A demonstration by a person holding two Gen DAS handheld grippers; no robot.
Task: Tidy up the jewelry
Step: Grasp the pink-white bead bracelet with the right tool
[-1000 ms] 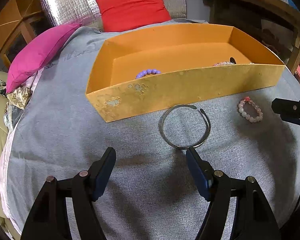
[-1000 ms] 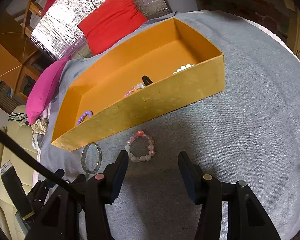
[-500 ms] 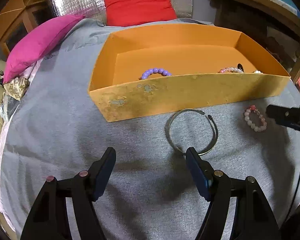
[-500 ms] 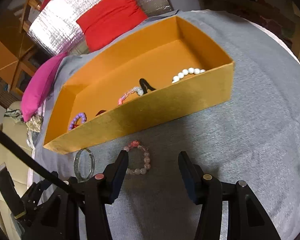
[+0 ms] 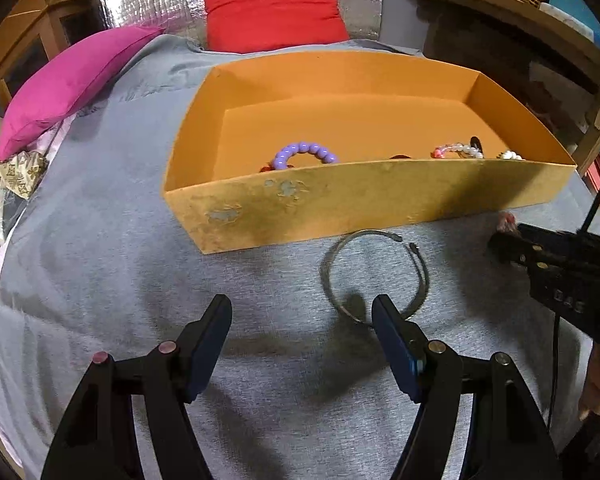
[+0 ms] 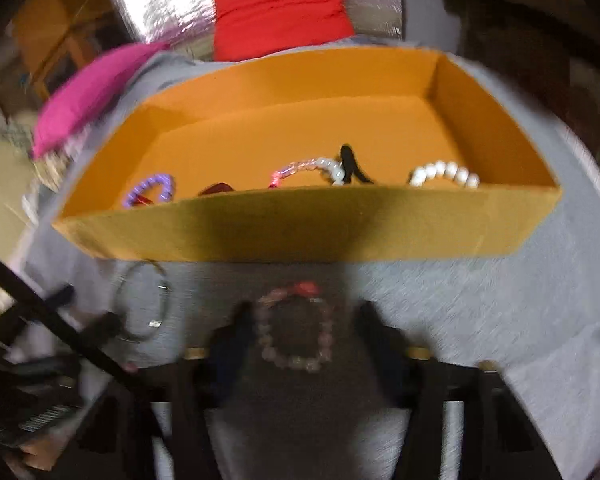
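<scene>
Inside, orange box (image 6: pixel 312 232) holds purple bracelet (image 6: pixel 152 190), pearl bracelet (image 6: pixel 446 174)

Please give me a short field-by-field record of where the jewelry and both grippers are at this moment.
surface: grey cloth
box: orange box, open top
inside box: purple bead bracelet, white bead bracelet, a few more pieces
outside box: metal bangle, pink bead bracelet, both on the cloth
left gripper: open, right finger at the bangle's near rim
right gripper: open, straddling the pink bead bracelet; view blurred
</scene>
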